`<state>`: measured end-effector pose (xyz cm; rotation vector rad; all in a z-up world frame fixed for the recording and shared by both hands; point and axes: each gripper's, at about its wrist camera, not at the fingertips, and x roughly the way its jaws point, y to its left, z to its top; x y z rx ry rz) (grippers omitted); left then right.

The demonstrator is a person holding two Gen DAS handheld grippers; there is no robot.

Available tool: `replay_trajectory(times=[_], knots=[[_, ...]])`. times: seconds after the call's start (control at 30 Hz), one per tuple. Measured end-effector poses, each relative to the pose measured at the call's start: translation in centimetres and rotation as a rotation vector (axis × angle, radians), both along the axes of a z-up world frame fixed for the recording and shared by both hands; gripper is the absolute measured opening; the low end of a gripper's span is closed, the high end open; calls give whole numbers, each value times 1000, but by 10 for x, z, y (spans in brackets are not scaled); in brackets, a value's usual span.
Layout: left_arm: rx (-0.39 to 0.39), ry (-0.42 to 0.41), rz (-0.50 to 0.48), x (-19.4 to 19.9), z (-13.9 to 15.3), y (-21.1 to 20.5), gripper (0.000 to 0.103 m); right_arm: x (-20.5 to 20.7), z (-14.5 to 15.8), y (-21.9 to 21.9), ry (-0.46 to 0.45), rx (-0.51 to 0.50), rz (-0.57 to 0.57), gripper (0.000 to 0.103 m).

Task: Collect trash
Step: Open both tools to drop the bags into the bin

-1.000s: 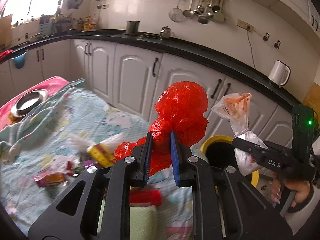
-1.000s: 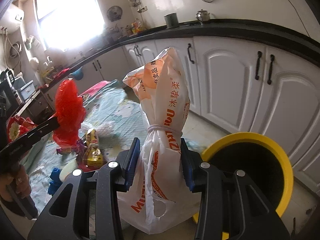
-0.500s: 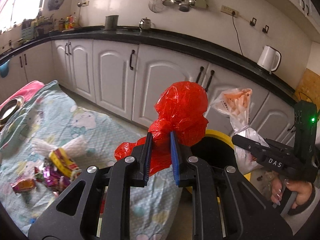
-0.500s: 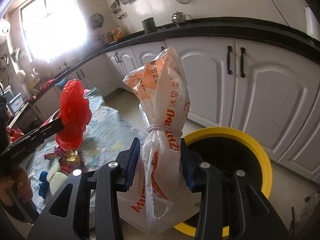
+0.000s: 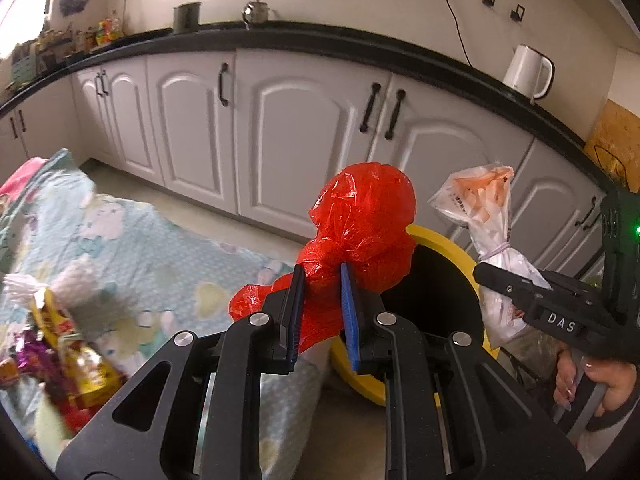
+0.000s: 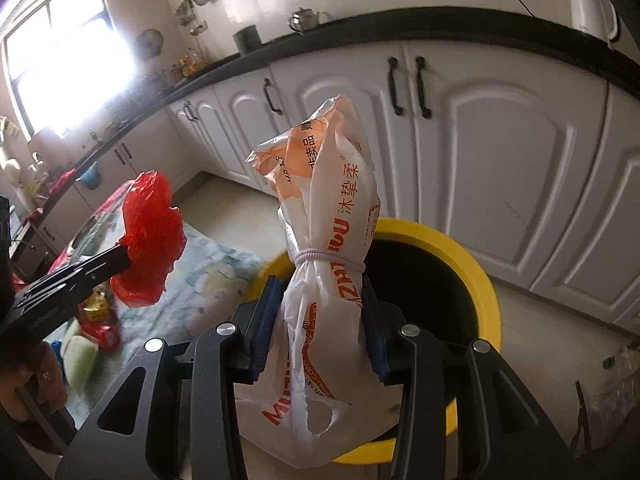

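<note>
Daylit kitchen seen through two fisheye lenses. In the right wrist view, a window (image 6: 68, 68) at ten o'clock is blown out to white glare, washing haze over the counter beside it. The left wrist view is evenly lit and softer. Straight countertop edges (image 5: 360, 46) bow into curves, and black vignetting fills the corners. Wrappers (image 5: 60, 344) at eight o'clock are smeared with blur.

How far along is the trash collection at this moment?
Nothing visibly binned yet. In hand: the left gripper is shut on a red bag and the right gripper on a white bag, both at the yellow bin. Left: dropping both, then the wrappers on the cloth.
</note>
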<state>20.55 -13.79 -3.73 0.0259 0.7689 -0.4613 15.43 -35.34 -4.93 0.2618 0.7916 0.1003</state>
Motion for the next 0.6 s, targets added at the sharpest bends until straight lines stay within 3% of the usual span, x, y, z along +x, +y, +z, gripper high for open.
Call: replay_trajectory(times=[0.6], knots=[[-1,142,-83,32,-41,-56,16,-3,-43,-31,119,29,-74,41]])
